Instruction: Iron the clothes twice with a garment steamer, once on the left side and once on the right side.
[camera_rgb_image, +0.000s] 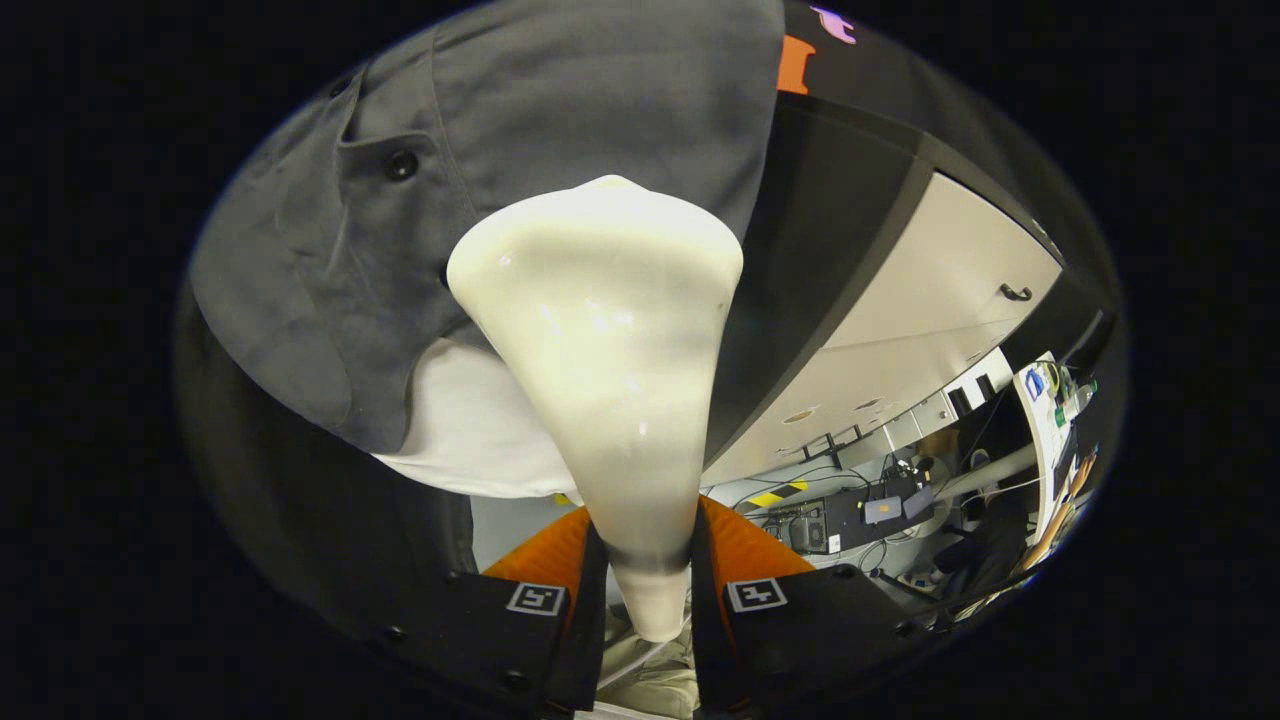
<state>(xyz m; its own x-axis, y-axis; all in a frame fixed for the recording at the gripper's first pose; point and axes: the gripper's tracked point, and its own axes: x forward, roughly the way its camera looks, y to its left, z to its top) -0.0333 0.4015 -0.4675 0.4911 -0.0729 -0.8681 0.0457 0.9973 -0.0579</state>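
Gripper view, 1 item per line, all placed against the steamer.

Item 1, gripper (648, 600): I have its 2 fingers pinched on the narrow neck of the steamer, 1 on each flank, both pressing.

Item 2, garment steamer (605, 360): cream, cone-shaped. Its long axis runs straight ahead from between my fingers, narrow at the grip and flaring to a broad head at the far end. The head faces away from me, toward the cloth.

Item 3, grey shirt (560, 110): hangs directly beyond the steamer head and spreads mostly to the left of it. A dark button (400, 165) and a front placket lie left of the head. Whether the head touches the fabric I cannot tell; it looks very close.

Item 4, white garment (470, 430): shows under the grey hem, left of the steamer's neck.

Item 5, shirt's right edge: falls just right of the steamer head; past it is dark booth wall, then a pale panel (940, 300).

Judgement: the head sits near the shirt's right side. The wide run of cloth for a pass lies leftward; rightward, I have little fabric before the edge.

Item 6, cluttered desk (860, 510): far off, well to the right of the neck, clear of my path.
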